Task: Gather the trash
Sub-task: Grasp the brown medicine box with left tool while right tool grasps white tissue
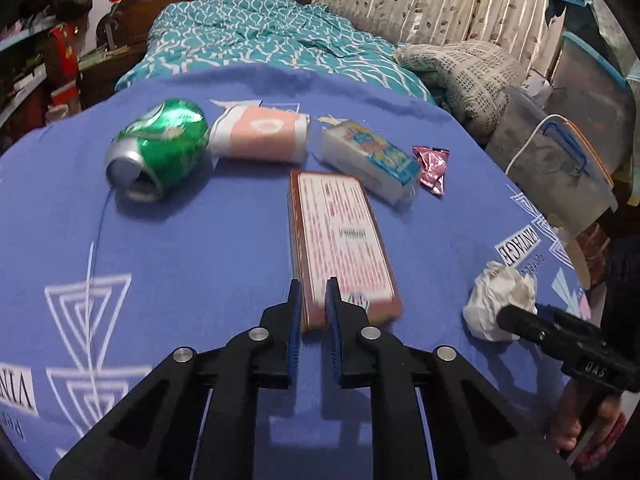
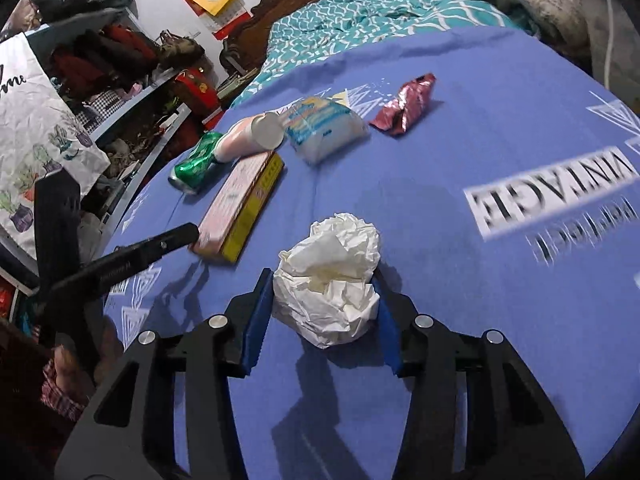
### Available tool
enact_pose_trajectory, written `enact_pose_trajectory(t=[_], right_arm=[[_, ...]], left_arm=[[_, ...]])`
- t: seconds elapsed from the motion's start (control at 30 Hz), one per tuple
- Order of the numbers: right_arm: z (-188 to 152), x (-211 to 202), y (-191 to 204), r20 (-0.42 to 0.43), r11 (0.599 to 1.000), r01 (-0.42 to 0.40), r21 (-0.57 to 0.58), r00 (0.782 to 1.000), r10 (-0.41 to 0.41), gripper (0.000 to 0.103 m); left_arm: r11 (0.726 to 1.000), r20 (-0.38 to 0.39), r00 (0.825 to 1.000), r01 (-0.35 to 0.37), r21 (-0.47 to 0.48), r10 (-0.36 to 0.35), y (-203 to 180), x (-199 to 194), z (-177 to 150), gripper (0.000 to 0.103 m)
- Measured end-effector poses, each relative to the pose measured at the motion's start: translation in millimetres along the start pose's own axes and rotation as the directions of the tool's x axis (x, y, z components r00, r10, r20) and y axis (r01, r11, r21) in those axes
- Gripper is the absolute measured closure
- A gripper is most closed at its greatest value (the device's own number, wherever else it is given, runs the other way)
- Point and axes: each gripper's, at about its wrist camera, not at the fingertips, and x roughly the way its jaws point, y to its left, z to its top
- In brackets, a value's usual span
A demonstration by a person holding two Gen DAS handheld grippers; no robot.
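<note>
Because the left hand-held gripper (image 1: 313, 304) has narrow jaws straddling only the near left corner of the flat box (image 1: 340, 240), any lift could let the long box swing down or slip free. Whether its pads truly press the cardboard I cannot tell. On the right, the right hand-held gripper (image 2: 322, 300) has its blue pads against both sides of the crumpled tissue (image 2: 330, 276), which lies near on the blue cloth; soft paper may squash and slide out. Farther off, the dented green can (image 1: 158, 148) lies on its side and could roll if bumped.
</note>
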Motion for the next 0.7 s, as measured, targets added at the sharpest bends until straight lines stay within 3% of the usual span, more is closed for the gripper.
enact_pose_trajectory(t=[0.03, 0.07, 0.1, 0.2, 0.33, 0.37, 0.4, 0.43, 0.47, 0.53, 0.57, 0.7], right_arm=[[-2, -1, -3, 0.004, 1.000, 0.010, -0.002, 1.000, -0.010, 0.054], [-5, -2, -3, 0.008, 1.000, 0.015, -0.004, 1.000, -0.015, 0.053], [-2, 1, -6, 0.009, 1.000, 0.015, -0.001, 1.000, -0.015, 0.053], [1, 3, -8, 0.017, 1.000, 0.005, 0.020, 1.000, -0.005, 0.053], [4, 3, -9, 0.023, 0.999, -0.001, 0.033, 1.000, 0.000, 0.053], [4, 2, -9, 0.027, 0.999, 0.006, 0.032, 1.000, -0.007, 0.053], [2, -2, -11, 0.036, 0.999, 0.016, 0.031, 0.999, -0.017, 0.053], [2, -7, -12, 0.048, 0.999, 0.025, 0.031, 0.998, -0.027, 0.053], [2, -13, -14, 0.064, 0.999, 0.032, 0.033, 0.997, -0.034, 0.053], [3, -24, -18, 0.095, 0.998, 0.055, 0.035, 0.994, -0.058, 0.053], [3, -29, -19, 0.106, 0.997, 0.070, 0.035, 0.992, -0.073, 0.053], [-1, -39, -29, 0.131, 0.993, 0.099, 0.062, 0.986, -0.106, 0.053]], left_arm=[[1.000, -0.004, 1.000, -0.024, -0.011, 0.024, 0, 2, 2, 0.021], [0.997, 0.007, 0.998, -0.069, -0.045, 0.069, 3, 2, 7, 0.006], [0.994, 0.022, 0.997, -0.079, -0.071, 0.080, 5, 1, 9, 0.010], [0.994, 0.002, 0.998, -0.062, -0.091, 0.062, -4, 8, 26, 0.009], [0.988, -0.013, 0.989, -0.149, 0.046, 0.150, -38, 33, 34, 0.010], [0.983, -0.027, 0.986, -0.159, 0.088, 0.162, -46, 43, 31, 0.014], [0.981, -0.044, 0.986, -0.155, 0.120, 0.162, -51, 51, 26, 0.047], [0.977, -0.053, 0.983, -0.166, 0.131, 0.174, -52, 54, 20, 0.046], [0.980, -0.041, 0.987, -0.152, 0.130, 0.158, -53, 49, 17, 0.046], [0.997, -0.075, 0.997, 0.000, 0.081, 0.006, -53, 35, 12, 0.047], [0.996, -0.069, 0.997, 0.037, 0.081, -0.031, -55, 28, 10, 0.047], [0.970, -0.013, 0.985, 0.174, 0.171, -0.174, -83, -2, 2, 0.047]])
